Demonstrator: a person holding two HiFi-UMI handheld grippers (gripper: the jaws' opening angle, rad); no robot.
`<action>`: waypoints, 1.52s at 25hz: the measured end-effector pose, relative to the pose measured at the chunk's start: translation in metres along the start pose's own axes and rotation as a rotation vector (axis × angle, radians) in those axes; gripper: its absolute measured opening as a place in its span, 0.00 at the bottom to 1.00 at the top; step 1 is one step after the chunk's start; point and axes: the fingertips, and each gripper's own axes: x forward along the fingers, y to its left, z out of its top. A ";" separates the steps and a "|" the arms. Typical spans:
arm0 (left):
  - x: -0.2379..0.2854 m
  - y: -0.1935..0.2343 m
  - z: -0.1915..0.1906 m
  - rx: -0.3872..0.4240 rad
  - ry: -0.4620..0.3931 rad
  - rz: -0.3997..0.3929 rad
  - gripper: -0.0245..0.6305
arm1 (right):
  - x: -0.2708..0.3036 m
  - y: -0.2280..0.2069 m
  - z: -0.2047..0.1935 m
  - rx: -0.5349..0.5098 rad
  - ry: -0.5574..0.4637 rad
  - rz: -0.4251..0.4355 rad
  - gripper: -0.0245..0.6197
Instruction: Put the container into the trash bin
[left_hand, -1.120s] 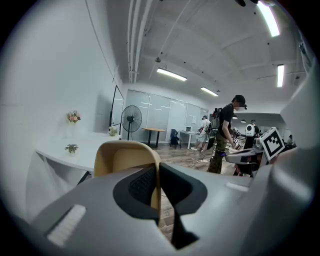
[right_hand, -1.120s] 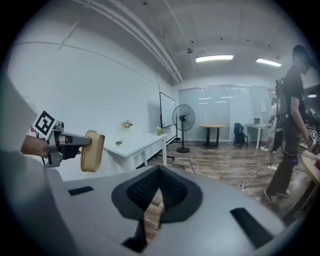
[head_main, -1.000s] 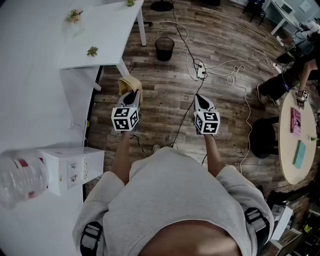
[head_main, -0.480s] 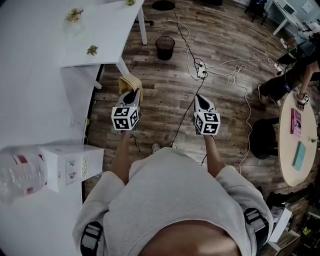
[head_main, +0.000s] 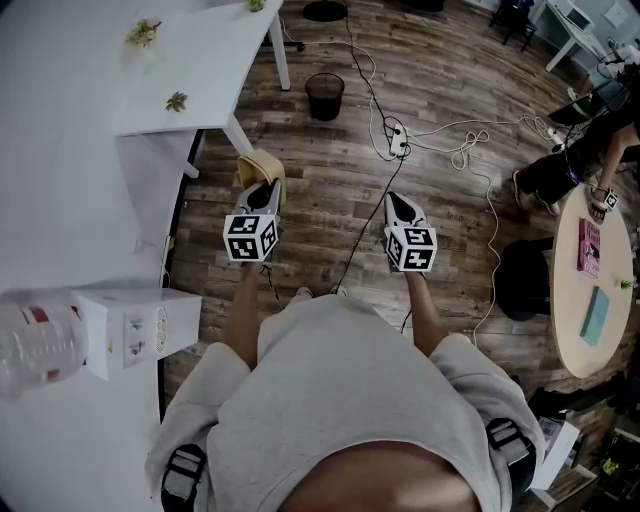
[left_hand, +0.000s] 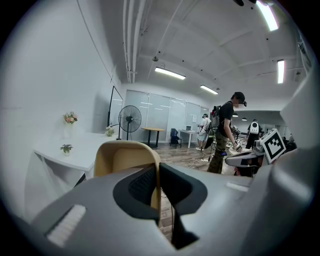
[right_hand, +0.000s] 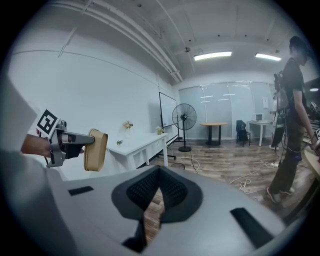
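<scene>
A tan, shallow container (head_main: 260, 167) is held on edge between the jaws of my left gripper (head_main: 262, 190), above the wood floor. In the left gripper view the container's (left_hand: 125, 160) rim is pinched by the left gripper (left_hand: 159, 176). The right gripper view shows the same container (right_hand: 95, 150) from the side. A dark round trash bin (head_main: 325, 96) stands on the floor ahead, beside the white table's leg. My right gripper (head_main: 398, 202) hovers level with the left one, and its jaws (right_hand: 159, 175) are shut on nothing.
A white table (head_main: 70, 170) runs along the left, with small plants (head_main: 177, 101), a white box (head_main: 135, 325) and a plastic bottle (head_main: 35, 345). Cables and a power strip (head_main: 397, 140) cross the floor. A round table (head_main: 590, 280), a black stool (head_main: 520, 278) and a person (head_main: 575, 150) are at the right.
Both grippers and the person have drifted slightly forward over the floor; the box and bottle slide back in the head view. The hold on the container is unchanged.
</scene>
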 end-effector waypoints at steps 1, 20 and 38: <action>0.002 -0.003 0.000 0.001 0.000 0.001 0.08 | 0.000 -0.003 -0.001 -0.001 0.000 0.003 0.06; 0.051 0.008 -0.001 -0.007 0.019 0.011 0.08 | 0.045 -0.029 -0.001 -0.008 0.024 0.031 0.06; 0.210 0.083 0.024 -0.031 0.079 -0.086 0.08 | 0.188 -0.079 0.038 -0.002 0.093 -0.035 0.06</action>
